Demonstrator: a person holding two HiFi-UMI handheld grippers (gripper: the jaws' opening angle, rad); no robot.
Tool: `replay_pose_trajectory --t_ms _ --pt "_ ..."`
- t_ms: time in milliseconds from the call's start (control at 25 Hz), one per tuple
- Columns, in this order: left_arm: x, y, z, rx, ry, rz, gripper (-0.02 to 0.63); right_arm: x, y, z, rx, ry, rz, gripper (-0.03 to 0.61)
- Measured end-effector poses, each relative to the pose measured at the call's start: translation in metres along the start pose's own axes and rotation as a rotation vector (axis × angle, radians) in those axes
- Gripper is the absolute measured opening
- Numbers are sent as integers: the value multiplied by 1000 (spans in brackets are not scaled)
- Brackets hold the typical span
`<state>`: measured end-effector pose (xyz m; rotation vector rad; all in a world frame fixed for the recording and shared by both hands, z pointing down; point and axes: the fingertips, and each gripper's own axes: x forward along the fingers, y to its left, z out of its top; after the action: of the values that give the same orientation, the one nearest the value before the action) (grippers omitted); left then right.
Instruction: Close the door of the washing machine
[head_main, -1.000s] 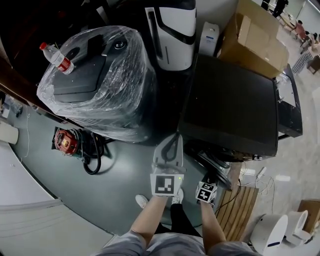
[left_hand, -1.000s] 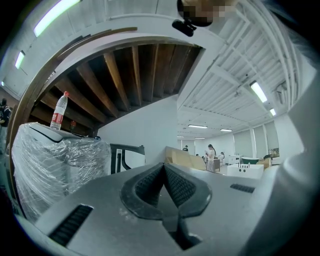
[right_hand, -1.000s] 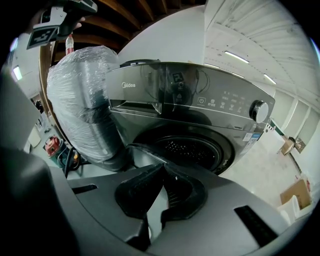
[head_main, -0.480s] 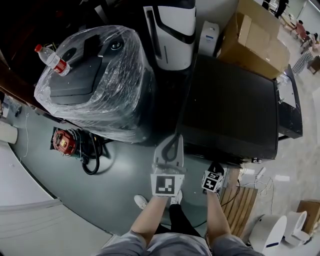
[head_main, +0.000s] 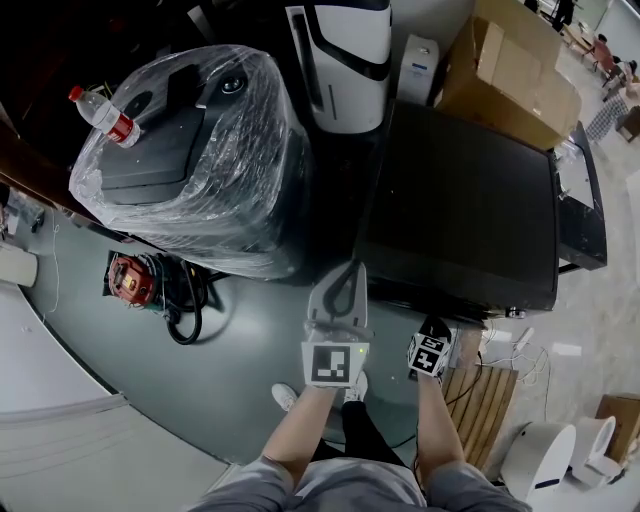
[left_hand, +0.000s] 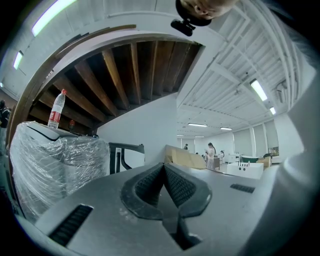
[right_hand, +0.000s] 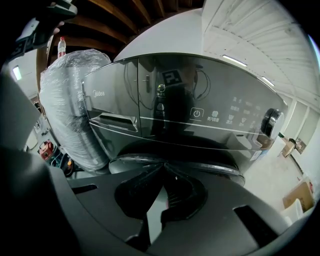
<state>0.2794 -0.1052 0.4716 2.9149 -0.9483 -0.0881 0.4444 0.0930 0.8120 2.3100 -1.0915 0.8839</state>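
Facing washing machine (right_hand: 200, 100), hand-held gripper (right_hand: 162, 165) closed

The washing machine (right_hand: 200, 110) has a glossy dark front, the wrapped appliance (head_main: 200, 160) crinkled clear film, perhaps plastic.

a storeroom-like corner of an open office: cardboard boxes (head_main: 505, 70) and a plastic-wrapped appliance (head_main: 190, 150).

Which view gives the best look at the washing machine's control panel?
The right gripper view: it faces the washing machine front on, showing the control panel with its power button, dial and drawer. The head view shows only the machine's dark top from above; the left gripper view shows none of it.
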Motion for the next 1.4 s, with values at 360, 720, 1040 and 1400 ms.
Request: replay_pose_trajectory --t_ms 360,720,1040,1400 --pt "-20 17 21 4 -14 25 -2 -7 4 7 -20 31 17 2" --pt "-47 47 45 20 -30 74 -2 -40 47 52 -41 -66 78 2" --pt "-80 89 74 36 -36 137 -2 -94 141 129 -76 -241 231 2" --pt "-122 134 107 54 -53 212 -2 -181 233 226 -96 -466 395 3"
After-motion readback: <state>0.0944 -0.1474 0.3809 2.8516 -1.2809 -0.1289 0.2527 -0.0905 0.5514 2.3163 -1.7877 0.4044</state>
